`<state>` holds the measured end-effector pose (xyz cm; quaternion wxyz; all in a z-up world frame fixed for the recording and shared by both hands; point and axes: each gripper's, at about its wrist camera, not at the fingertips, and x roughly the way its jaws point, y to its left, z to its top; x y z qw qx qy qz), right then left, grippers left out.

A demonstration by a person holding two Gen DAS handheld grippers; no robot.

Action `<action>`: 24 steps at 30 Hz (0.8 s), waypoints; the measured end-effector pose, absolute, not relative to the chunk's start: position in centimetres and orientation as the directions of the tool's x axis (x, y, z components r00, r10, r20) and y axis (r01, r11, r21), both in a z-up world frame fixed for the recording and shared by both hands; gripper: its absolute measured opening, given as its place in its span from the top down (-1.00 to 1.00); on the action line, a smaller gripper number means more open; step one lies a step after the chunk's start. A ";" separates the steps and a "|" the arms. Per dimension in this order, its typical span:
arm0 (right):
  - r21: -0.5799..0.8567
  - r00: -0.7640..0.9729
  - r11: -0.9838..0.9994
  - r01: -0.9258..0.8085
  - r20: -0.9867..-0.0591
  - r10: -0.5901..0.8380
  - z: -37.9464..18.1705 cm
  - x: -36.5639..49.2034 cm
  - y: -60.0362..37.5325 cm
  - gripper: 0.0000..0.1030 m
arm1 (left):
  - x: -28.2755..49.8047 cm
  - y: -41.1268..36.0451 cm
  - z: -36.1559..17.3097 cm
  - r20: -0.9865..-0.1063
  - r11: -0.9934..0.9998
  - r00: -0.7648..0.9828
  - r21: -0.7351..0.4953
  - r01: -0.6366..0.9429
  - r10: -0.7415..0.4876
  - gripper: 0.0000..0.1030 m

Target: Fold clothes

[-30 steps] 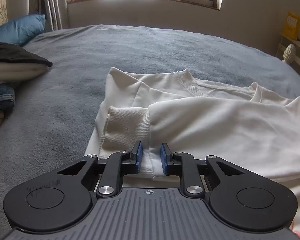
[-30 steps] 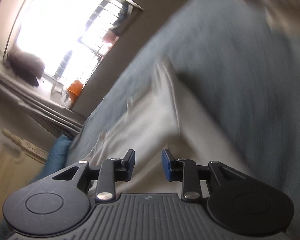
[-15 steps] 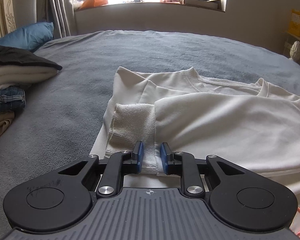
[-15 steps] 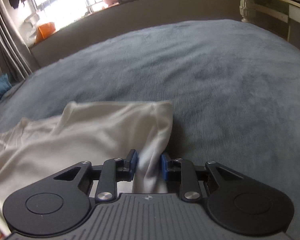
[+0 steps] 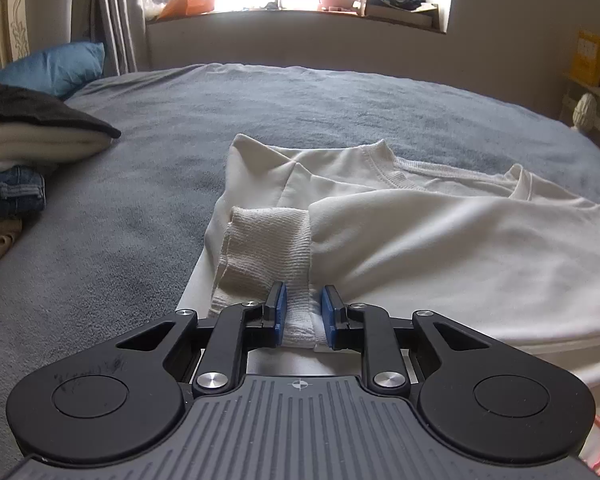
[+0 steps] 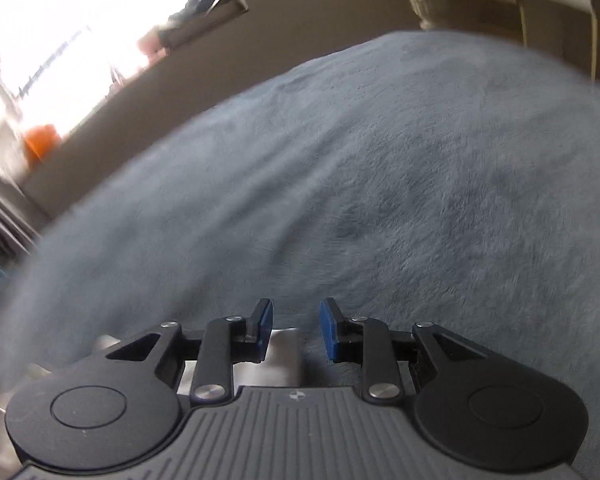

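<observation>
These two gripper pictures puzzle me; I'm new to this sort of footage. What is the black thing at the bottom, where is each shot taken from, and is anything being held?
Each picture comes from a small wide-angle camera fixed on a hand-held clamp with two fingers; a person carries one in each hand. The black shape at the bottom is the clamp itself, with blue pads. The left gripper has the ribbed cuff of a white sweatshirt between its pads, gripping it. The sweatshirt lies partly folded on a grey-blue blanket covering a bed, with a stack of folded clothes at the left. The right gripper is blurred; its pads stand apart above bare blanket, holding nothing.
</observation>
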<state>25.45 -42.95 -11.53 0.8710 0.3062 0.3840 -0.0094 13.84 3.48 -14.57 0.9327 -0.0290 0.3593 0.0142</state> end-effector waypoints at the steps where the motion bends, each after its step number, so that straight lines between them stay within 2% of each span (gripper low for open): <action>1: 0.584 0.705 0.772 0.251 -0.656 0.268 -11.3 24.6 -43.4 0.45 | 13.9 3.5 -14.5 -0.672 0.998 0.741 -0.050 -0.048 0.002 0.59; 5: 0.691 0.668 0.682 0.239 -0.627 0.401 -10.7 20.8 -43.7 0.45 | 14.0 3.6 -14.5 -0.674 0.996 0.739 -0.068 -0.053 -0.007 0.59; 9: 0.813 0.574 0.516 0.268 -0.565 0.592 -13.4 17.8 -43.7 0.45 | 14.0 3.9 -14.5 -0.677 0.993 0.736 -0.091 -0.071 -0.009 0.59; 10: 0.809 0.553 0.506 0.298 -0.578 0.600 -14.4 17.4 -43.8 0.46 | 14.0 4.0 -14.5 -0.678 0.992 0.735 -0.096 -0.076 -0.009 0.59; 13: 0.821 0.615 0.413 0.395 -0.570 0.545 -16.3 15.6 -46.4 0.76 | 14.2 4.2 -14.4 -0.684 0.992 0.729 -0.105 -0.077 -0.016 0.59; 14: 0.824 0.638 0.375 0.424 -0.566 0.522 -17.0 15.0 -47.3 0.78 | 14.3 4.2 -14.4 -0.687 0.991 0.727 -0.107 -0.076 -0.018 0.59; 17: 0.821 0.682 0.345 0.456 -0.571 0.458 -16.6 13.3 -48.7 0.70 | 14.4 4.2 -14.3 -0.692 0.993 0.721 -0.095 -0.064 -0.020 0.59; 20: 0.858 0.713 0.335 0.390 -0.512 0.479 -14.6 12.0 -48.3 0.70 | 14.4 4.2 -14.4 -0.694 0.993 0.720 -0.096 -0.065 -0.020 0.59; 24: 0.872 0.652 0.356 0.335 -0.488 0.581 -14.1 11.9 -45.1 0.69 | 14.7 4.2 -14.3 -0.703 0.990 0.711 -0.114 -0.084 -0.021 0.60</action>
